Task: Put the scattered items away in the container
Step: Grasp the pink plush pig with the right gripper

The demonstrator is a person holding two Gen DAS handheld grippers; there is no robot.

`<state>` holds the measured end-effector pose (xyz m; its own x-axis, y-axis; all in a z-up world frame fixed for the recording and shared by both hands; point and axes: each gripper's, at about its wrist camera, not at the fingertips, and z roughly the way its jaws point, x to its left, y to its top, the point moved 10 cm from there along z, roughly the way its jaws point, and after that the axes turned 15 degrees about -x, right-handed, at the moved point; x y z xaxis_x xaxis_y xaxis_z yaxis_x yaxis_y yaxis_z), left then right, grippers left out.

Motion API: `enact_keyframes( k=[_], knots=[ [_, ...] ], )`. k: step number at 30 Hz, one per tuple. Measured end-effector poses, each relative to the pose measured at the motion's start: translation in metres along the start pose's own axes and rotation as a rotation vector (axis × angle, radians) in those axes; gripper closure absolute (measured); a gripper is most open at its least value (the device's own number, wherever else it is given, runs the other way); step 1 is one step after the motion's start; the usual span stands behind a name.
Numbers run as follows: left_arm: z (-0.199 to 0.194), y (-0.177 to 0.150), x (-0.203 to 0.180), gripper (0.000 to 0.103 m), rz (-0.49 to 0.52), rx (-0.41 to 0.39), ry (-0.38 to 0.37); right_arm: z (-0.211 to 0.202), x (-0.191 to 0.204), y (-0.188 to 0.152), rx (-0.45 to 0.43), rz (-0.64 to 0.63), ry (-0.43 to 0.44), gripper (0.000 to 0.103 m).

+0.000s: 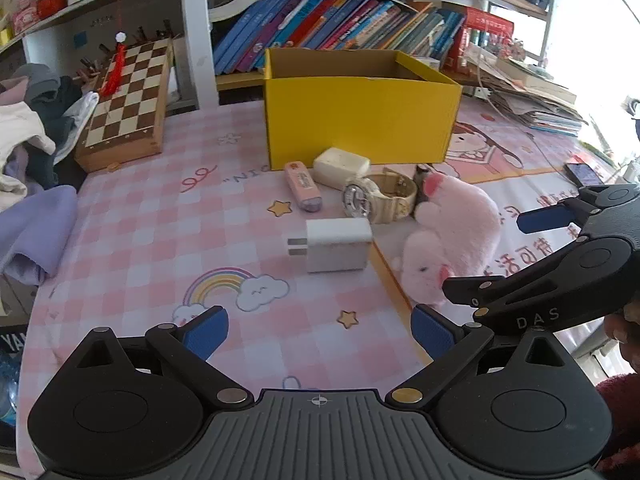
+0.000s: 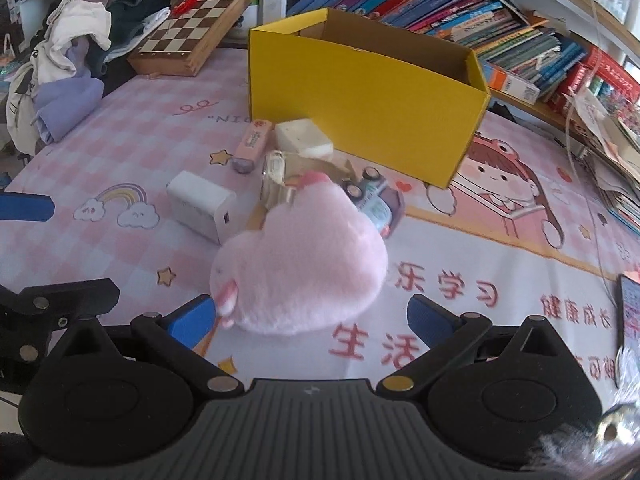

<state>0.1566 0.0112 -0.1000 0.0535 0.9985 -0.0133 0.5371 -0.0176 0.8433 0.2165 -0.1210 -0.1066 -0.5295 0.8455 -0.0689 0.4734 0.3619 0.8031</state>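
Observation:
A yellow cardboard box (image 1: 360, 120) (image 2: 360, 96) stands open at the back of the table. In front of it lie a pink eraser-like stick (image 1: 303, 186) (image 2: 251, 145), a cream soap bar (image 1: 340, 167) (image 2: 303, 139), a beige watch (image 1: 378, 197) (image 2: 276, 178), a white charger (image 1: 336, 244) (image 2: 202, 207), a pink plush pig (image 1: 452, 236) (image 2: 304, 256) and a small toy car (image 2: 374, 200). My left gripper (image 1: 320, 330) is open and empty, short of the charger. My right gripper (image 2: 312, 318) is open, its fingers on either side of the plush's near end.
A wooden chessboard box (image 1: 128, 100) (image 2: 196, 28) and a pile of clothes (image 1: 28, 128) (image 2: 76, 48) lie at the left. Books fill the shelf (image 1: 340, 20) behind the box. A phone (image 1: 584, 174) (image 2: 630, 320) and stacked papers (image 1: 528, 96) are at the right.

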Motion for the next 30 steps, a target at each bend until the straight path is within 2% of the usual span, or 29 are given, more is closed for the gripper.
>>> enact_keyframes(
  k=[11, 18, 25, 30],
  knots=[
    [0.012, 0.003, 0.005, 0.004, 0.008, 0.024, 0.031, 0.027, 0.004, 0.008, 0.029, 0.003, 0.061, 0.002],
    [0.022, 0.003, 0.002, 0.004, -0.011, 0.04, 0.022, 0.025, 0.003, 0.013, 0.014, -0.012, 0.081, 0.016],
    [0.034, 0.007, -0.01, 0.004, -0.019, 0.027, -0.013, 0.011, -0.019, 0.015, -0.017, 0.006, 0.022, 0.018],
    [0.048, 0.009, -0.015, 0.004, -0.019, 0.026, -0.011, 0.003, -0.042, 0.006, -0.001, 0.045, -0.025, 0.017]
  ],
)
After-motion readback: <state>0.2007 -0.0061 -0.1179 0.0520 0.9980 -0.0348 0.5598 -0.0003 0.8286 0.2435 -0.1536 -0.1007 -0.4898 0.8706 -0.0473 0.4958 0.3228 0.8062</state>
